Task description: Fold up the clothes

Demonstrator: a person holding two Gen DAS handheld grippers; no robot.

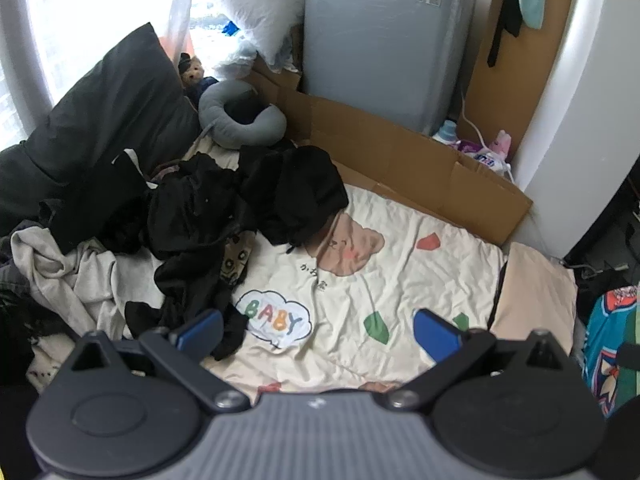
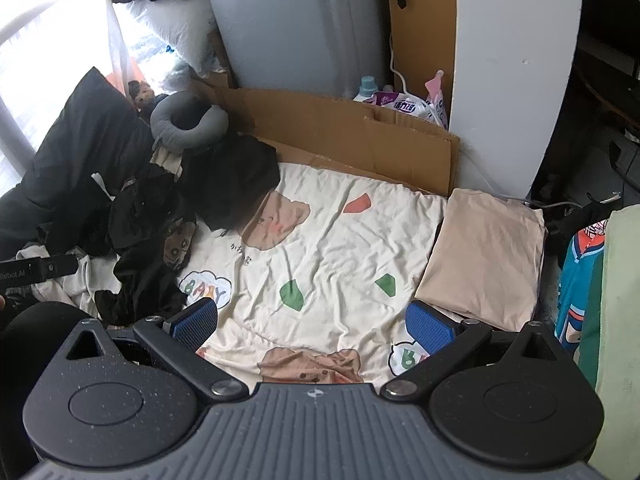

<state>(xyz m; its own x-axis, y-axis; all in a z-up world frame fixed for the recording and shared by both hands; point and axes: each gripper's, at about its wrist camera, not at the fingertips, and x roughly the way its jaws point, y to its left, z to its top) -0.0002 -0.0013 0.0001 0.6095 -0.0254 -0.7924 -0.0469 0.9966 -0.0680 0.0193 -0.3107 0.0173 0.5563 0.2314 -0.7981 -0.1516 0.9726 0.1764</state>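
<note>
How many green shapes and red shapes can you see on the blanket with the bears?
Green shapes: 2
Red shapes: 1
Total: 3, counted in the right wrist view on the blanket.

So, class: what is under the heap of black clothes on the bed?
The black clothes lie on the cream printed blanket and partly on a pale garment. They cover part of a brown bear print; anything deeper is hidden.

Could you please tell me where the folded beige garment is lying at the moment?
The folded beige garment lies at the right edge of the cream printed blanket, just below the white wall corner, with the cardboard sheet to its upper left.
</note>
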